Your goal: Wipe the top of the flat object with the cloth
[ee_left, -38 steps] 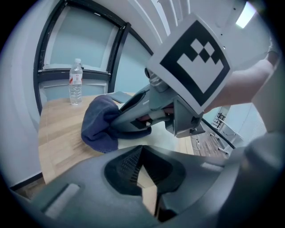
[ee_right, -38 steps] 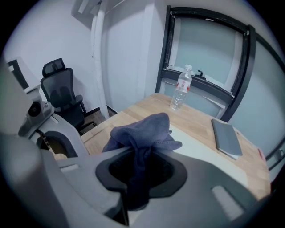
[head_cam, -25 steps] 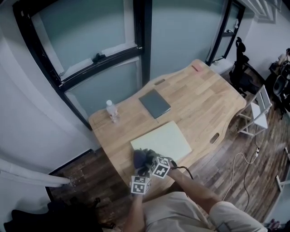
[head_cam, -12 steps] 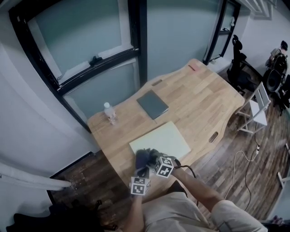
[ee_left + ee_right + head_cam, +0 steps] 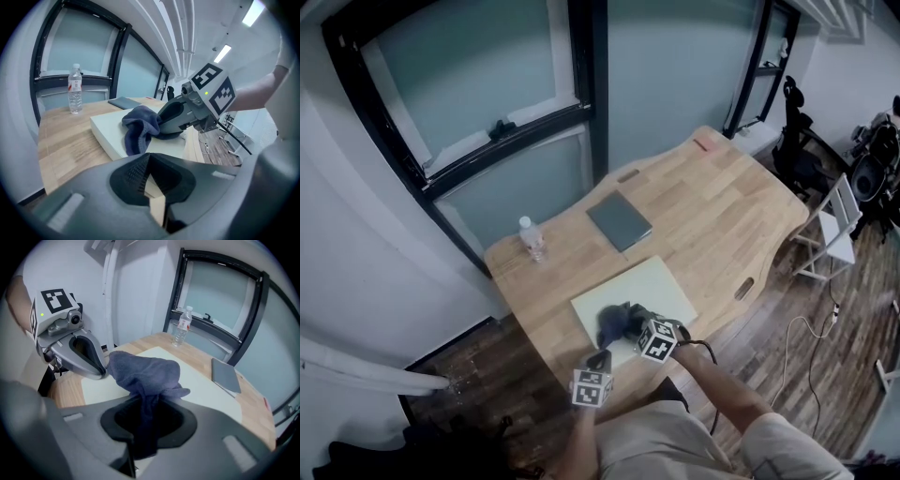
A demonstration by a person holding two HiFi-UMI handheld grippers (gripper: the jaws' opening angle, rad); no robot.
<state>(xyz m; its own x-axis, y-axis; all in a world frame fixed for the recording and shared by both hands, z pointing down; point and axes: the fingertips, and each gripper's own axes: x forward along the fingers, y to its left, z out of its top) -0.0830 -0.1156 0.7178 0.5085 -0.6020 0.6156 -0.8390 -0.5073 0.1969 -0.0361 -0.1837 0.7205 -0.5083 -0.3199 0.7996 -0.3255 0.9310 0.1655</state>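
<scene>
The dark blue cloth (image 5: 140,371) is pinched between the closed jaws of the right gripper (image 5: 633,325) and is bunched on the pale flat object (image 5: 206,394) directly ahead of them. The left gripper (image 5: 600,360), clenched on nothing, is held just left of it. A bottle (image 5: 531,234) and a grey notebook (image 5: 620,218) are seen farther ahead on the wooden table (image 5: 722,216).

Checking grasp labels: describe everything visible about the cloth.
The cloth is dark blue, soft terry-like fabric, bunched in a rumpled heap. One end is pinched in the shut right gripper; the rest lies on the pale flat board, near its edge closest to the person. The left gripper sits close beside it.
</scene>
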